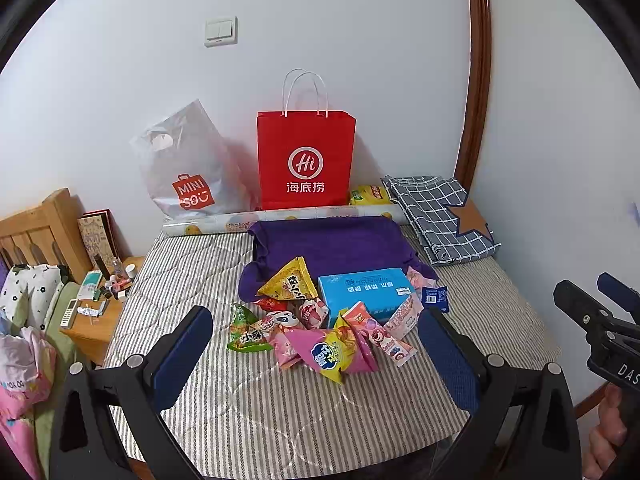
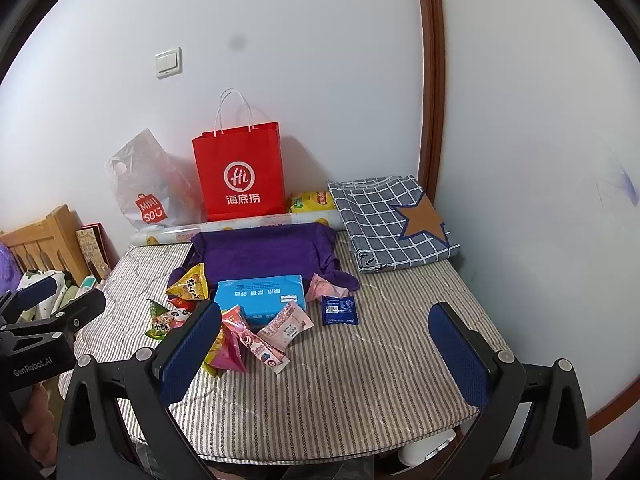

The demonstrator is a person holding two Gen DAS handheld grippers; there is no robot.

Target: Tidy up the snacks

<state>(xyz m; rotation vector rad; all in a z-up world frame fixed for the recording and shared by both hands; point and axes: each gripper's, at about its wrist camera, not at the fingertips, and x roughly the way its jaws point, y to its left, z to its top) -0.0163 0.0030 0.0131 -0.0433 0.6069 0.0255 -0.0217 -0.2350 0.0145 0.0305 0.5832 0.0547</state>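
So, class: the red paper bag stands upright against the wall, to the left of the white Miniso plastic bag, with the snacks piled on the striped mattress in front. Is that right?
Not quite. The red paper bag stands to the right of the white Miniso plastic bag, as the left wrist view shows. It is upright against the wall, with the snacks piled on the striped mattress in front.

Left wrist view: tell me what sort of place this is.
Most likely a bedroom: a striped mattress in a wall corner, a wooden headboard with a floral pillow, and a bedside table cluttered with toiletries.
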